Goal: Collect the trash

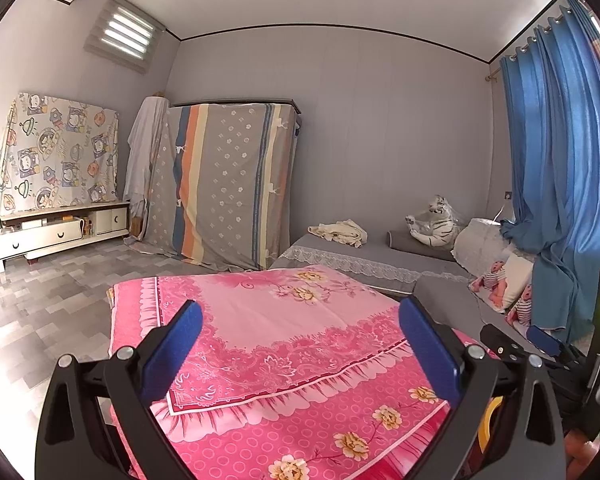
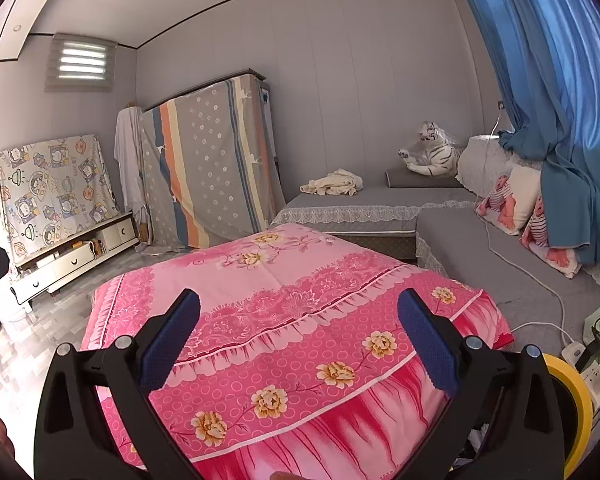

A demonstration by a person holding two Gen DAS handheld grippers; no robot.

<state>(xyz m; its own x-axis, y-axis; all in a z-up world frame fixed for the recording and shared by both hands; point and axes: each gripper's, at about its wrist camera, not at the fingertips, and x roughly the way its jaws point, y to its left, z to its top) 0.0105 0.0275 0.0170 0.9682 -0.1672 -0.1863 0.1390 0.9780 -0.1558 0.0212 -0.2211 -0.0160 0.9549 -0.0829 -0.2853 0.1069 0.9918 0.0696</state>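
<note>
Both tools [image 1: 300,320] [image 2: 299,312] level, wide apart.

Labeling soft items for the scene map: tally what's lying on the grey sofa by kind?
Plush white tiger: 1
Baby-print cushions: 2
Crumpled cream cloth: 1
Grey bolster pillow: 1
Total: 5

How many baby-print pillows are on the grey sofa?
2: both lean on the grey sofa at the blue curtain. One baby-print pillow is farther back, the other nearer, partly covered by the curtain; more may be hidden.
</note>
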